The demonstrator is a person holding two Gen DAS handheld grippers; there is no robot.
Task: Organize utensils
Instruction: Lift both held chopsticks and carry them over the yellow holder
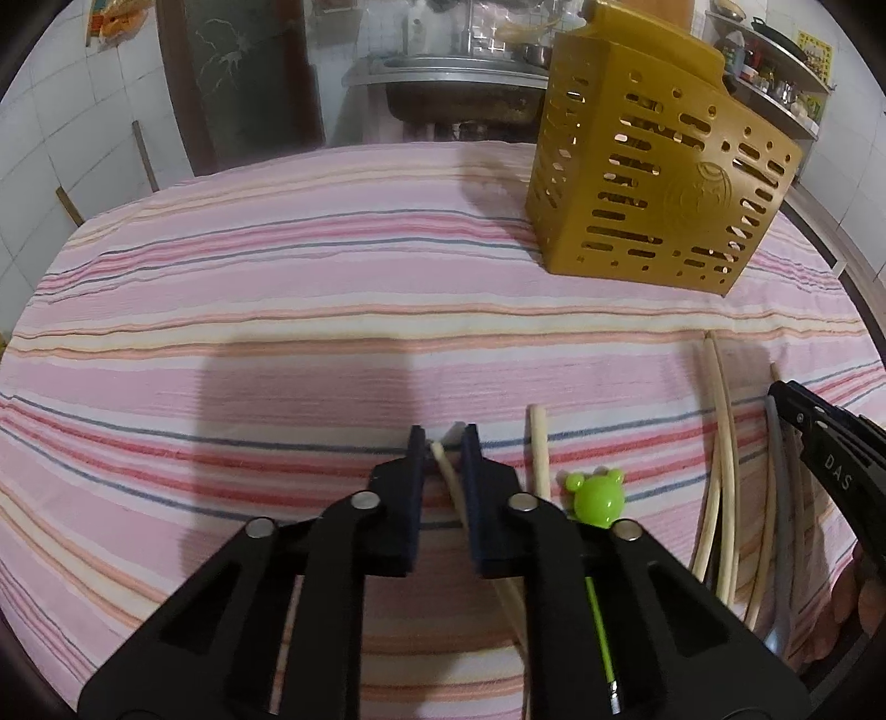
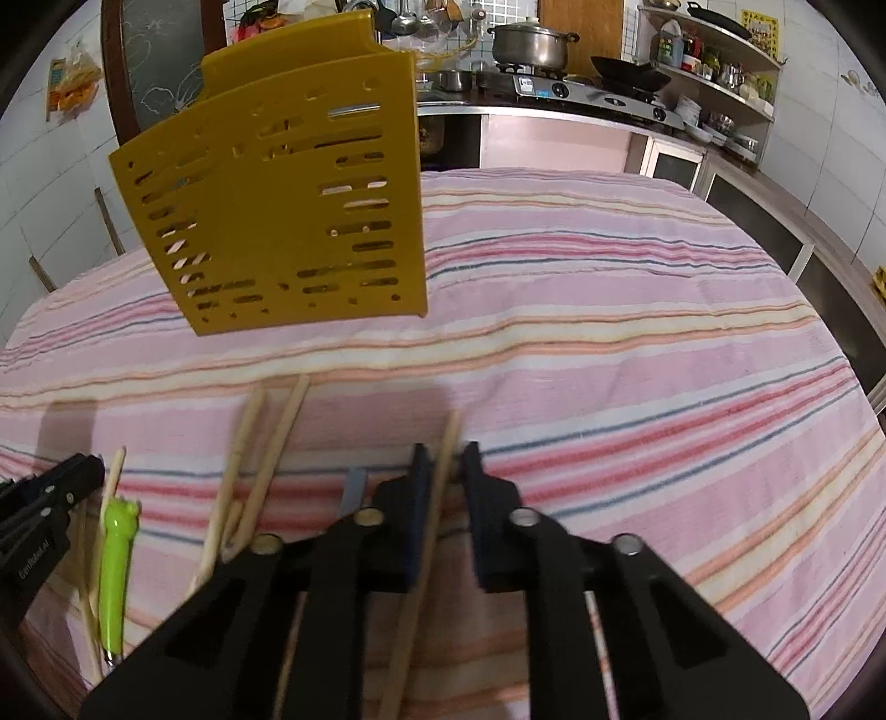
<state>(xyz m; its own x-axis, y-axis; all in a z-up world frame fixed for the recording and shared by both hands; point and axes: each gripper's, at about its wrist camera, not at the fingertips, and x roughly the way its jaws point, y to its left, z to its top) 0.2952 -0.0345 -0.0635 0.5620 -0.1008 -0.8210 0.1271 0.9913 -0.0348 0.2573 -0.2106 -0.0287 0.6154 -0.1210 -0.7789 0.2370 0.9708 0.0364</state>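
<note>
My left gripper (image 1: 444, 443) is shut on a cream chopstick (image 1: 447, 471) lying on the striped cloth. Just to its right lie another cream chopstick (image 1: 540, 451) and a green frog-headed utensil (image 1: 595, 495). Further right are several pale chopsticks (image 1: 722, 465) and a grey one (image 1: 775, 476). My right gripper (image 2: 447, 454) is shut on a tan chopstick (image 2: 443, 487) at that right-hand group. Loose chopsticks (image 2: 266, 459) and the green utensil (image 2: 116, 559) lie to its left. The yellow perforated utensil holder (image 1: 653, 183) (image 2: 277, 205) stands upright further back on the table.
The pink striped tablecloth (image 1: 277, 310) covers the whole table. Beyond the far edge are a steel sink (image 1: 454, 94), a gas stove with a pot (image 2: 531, 44) and a pan, and shelves of jars (image 2: 714, 66) on the right.
</note>
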